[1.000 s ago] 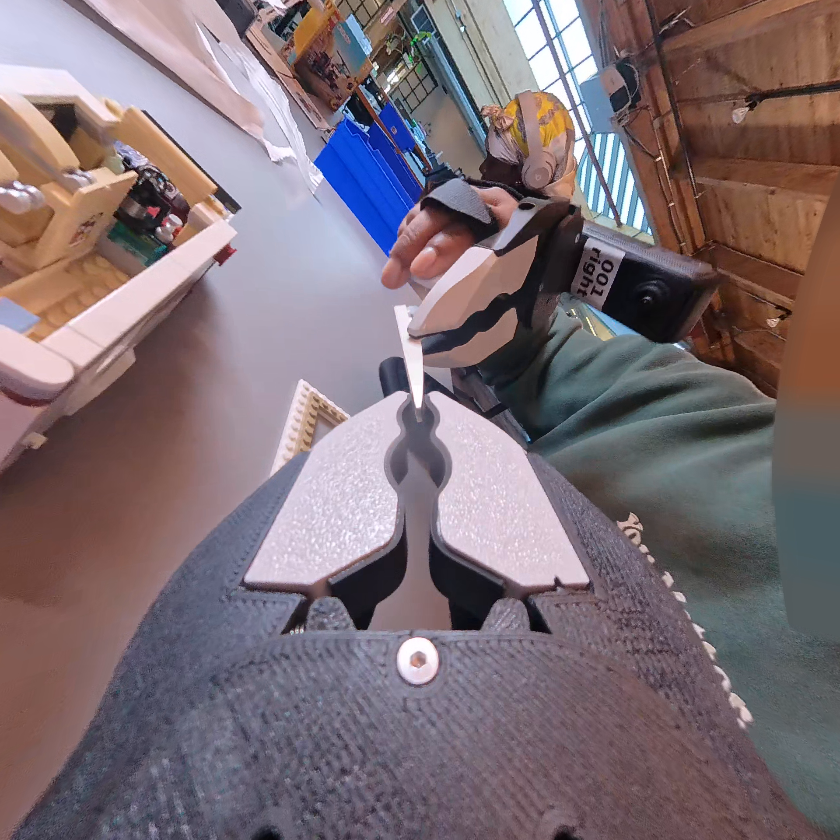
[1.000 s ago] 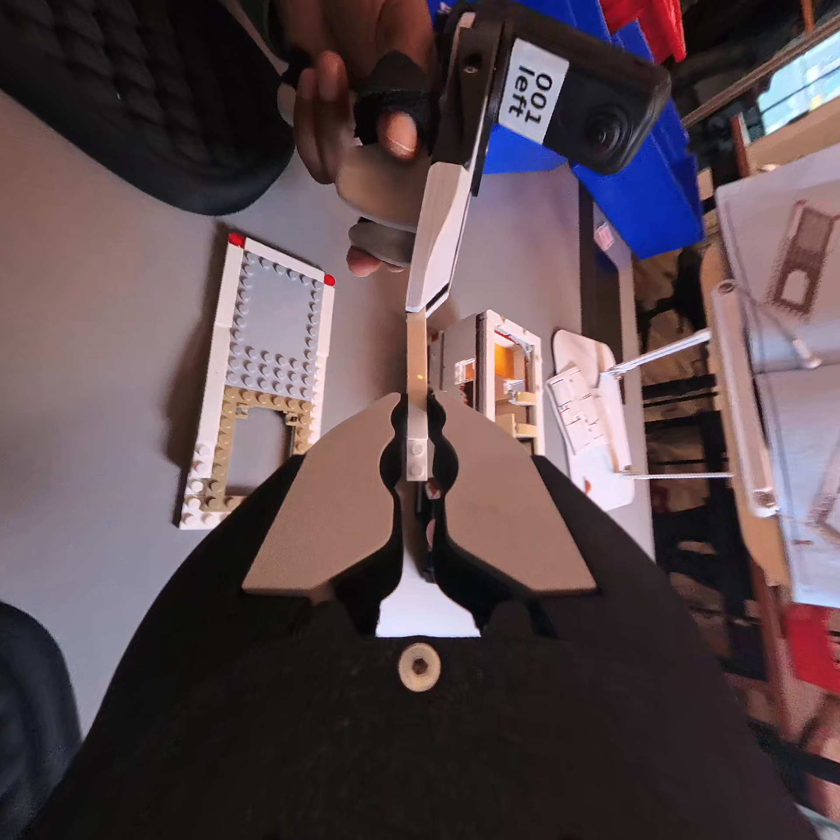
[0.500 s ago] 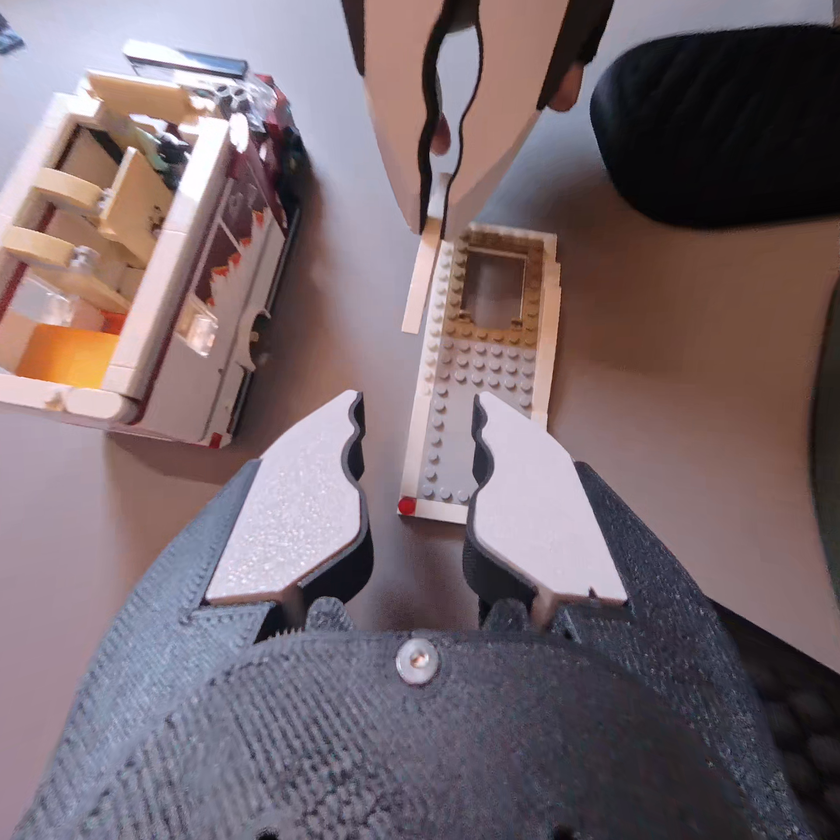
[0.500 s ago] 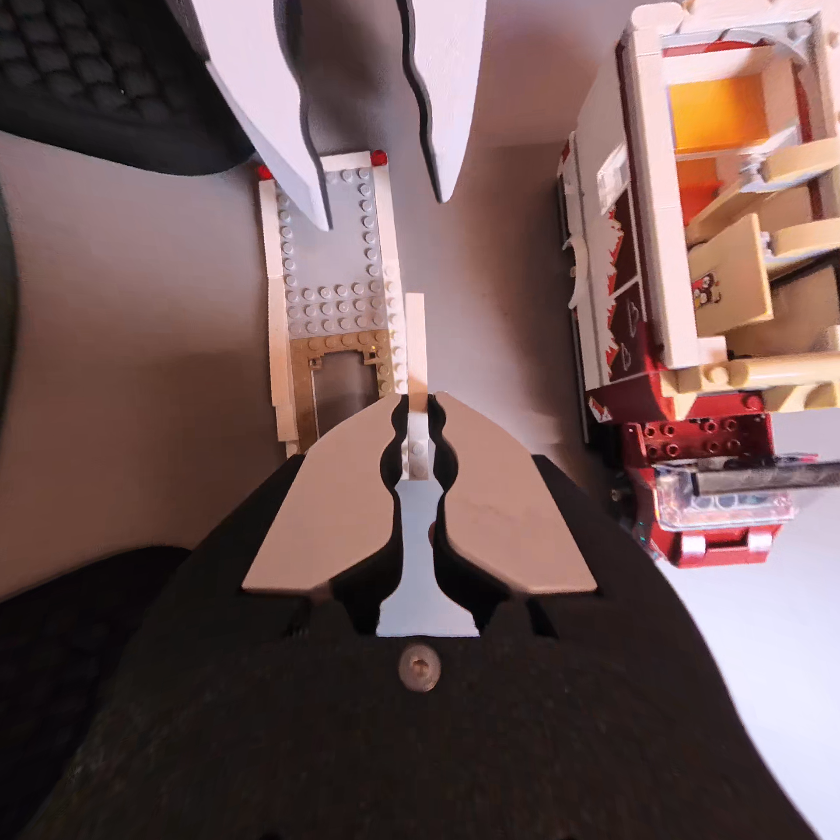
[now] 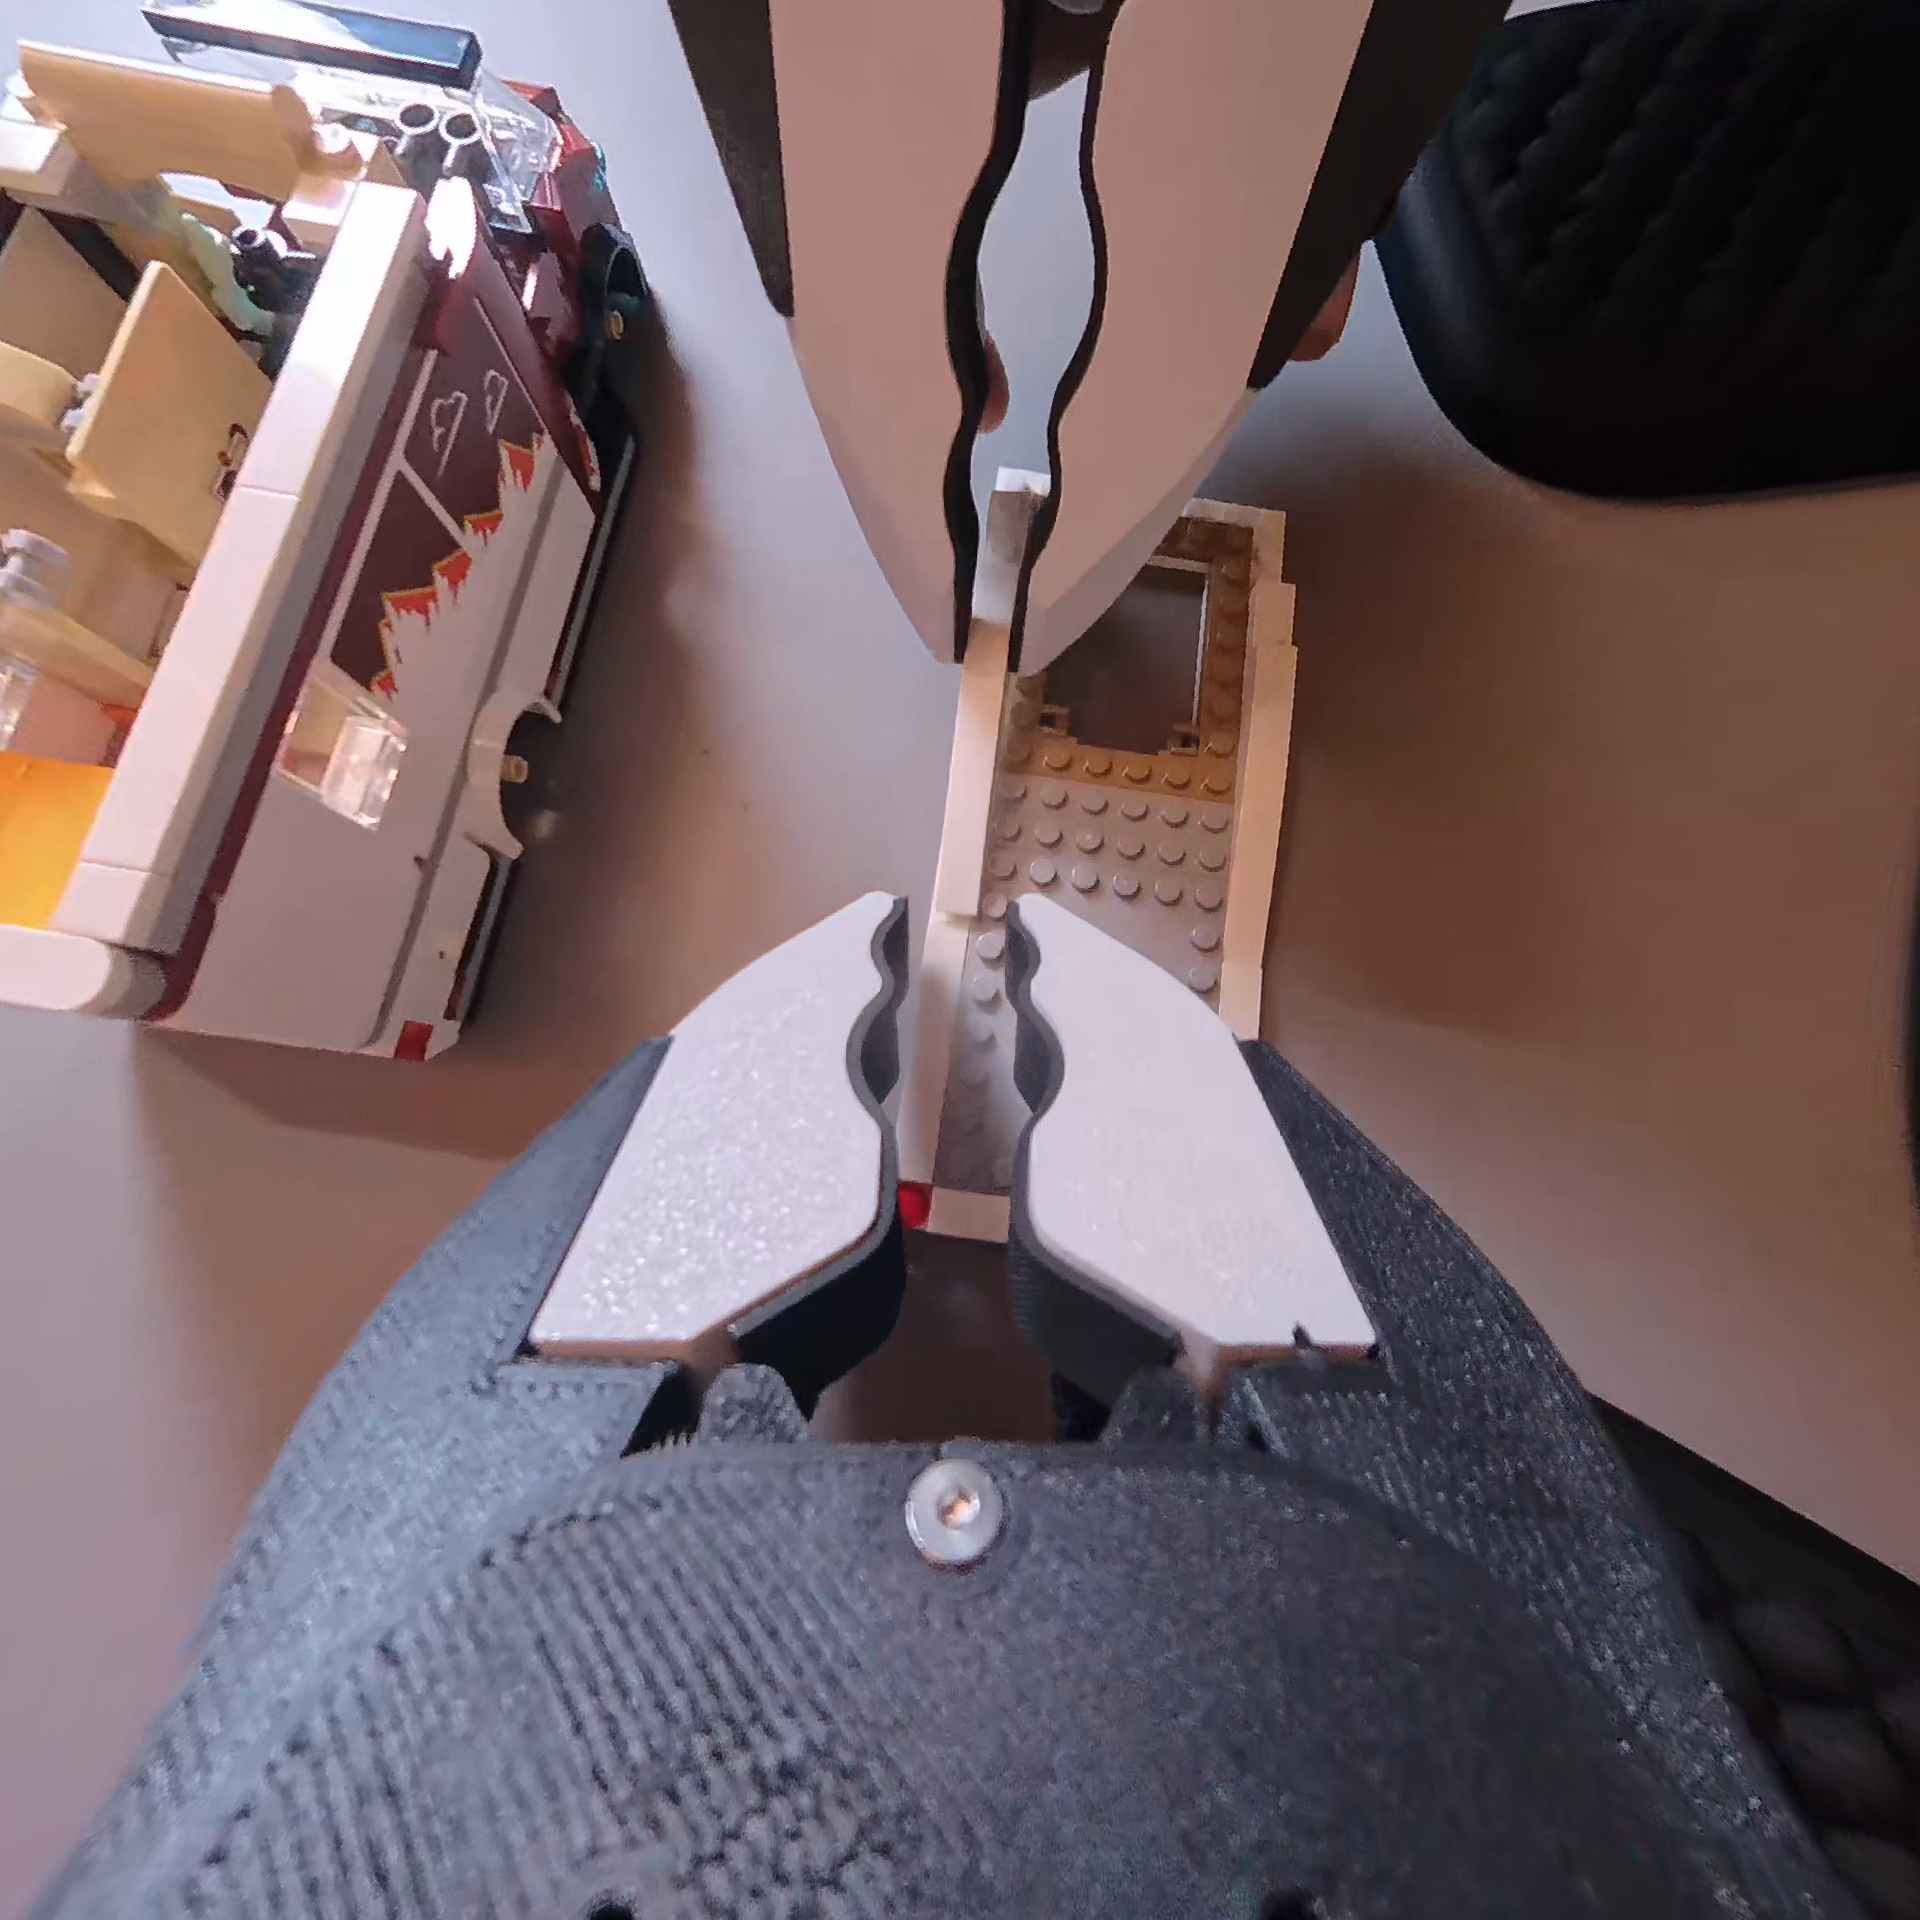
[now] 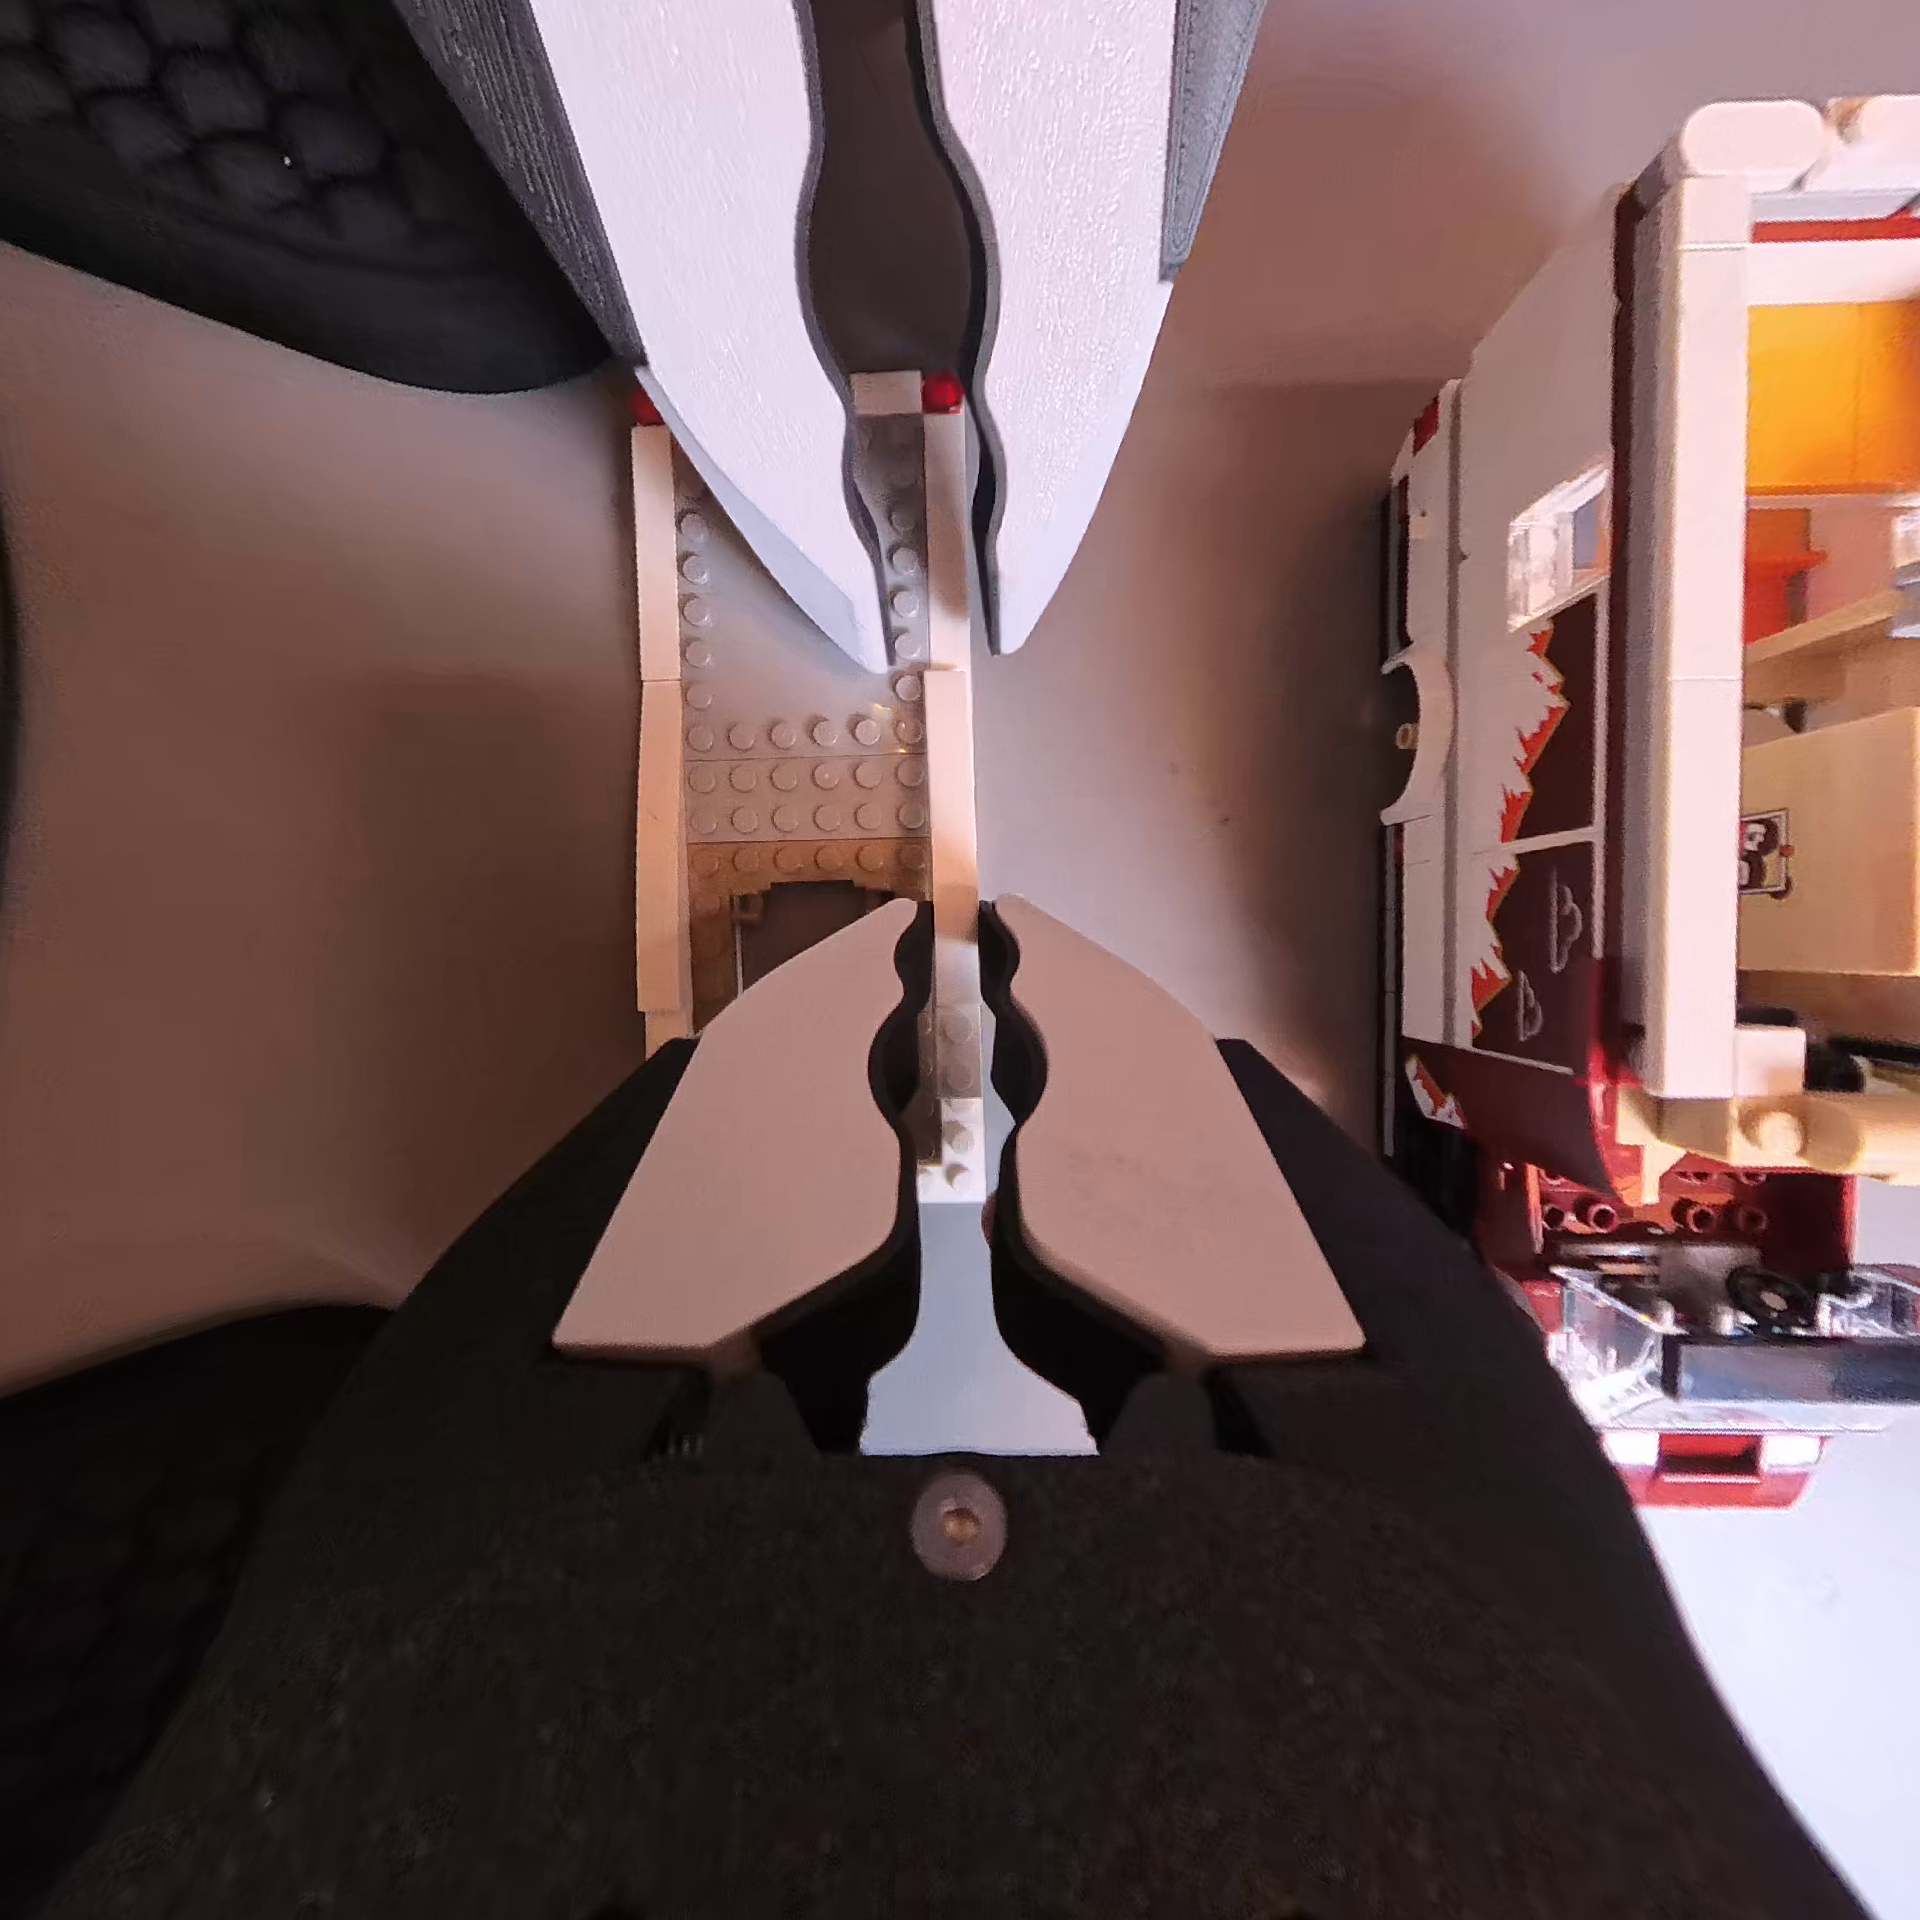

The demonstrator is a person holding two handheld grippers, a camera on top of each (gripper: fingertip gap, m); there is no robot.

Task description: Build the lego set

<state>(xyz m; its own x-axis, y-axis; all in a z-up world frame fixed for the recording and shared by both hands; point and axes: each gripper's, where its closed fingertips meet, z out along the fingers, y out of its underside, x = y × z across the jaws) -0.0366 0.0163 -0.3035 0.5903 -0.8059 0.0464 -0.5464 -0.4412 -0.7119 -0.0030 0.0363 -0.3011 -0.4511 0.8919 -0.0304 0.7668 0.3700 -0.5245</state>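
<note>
Right tool (image 6: 956,914) pinches white strip (image 6: 951,790) along plate (image 6: 790,774) edge; left tool (image 5: 956,914) spread.

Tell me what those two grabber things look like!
Each hand-held gripper has two pale, leaf-shaped fingers with wavy dark rubbery inner edges. The left hand-held gripper has white speckled fingers on a rough, woven-looking dark grey body with a silver screw. The right hand-held gripper has beige-looking fingers on a black body, with a screw too.
</note>
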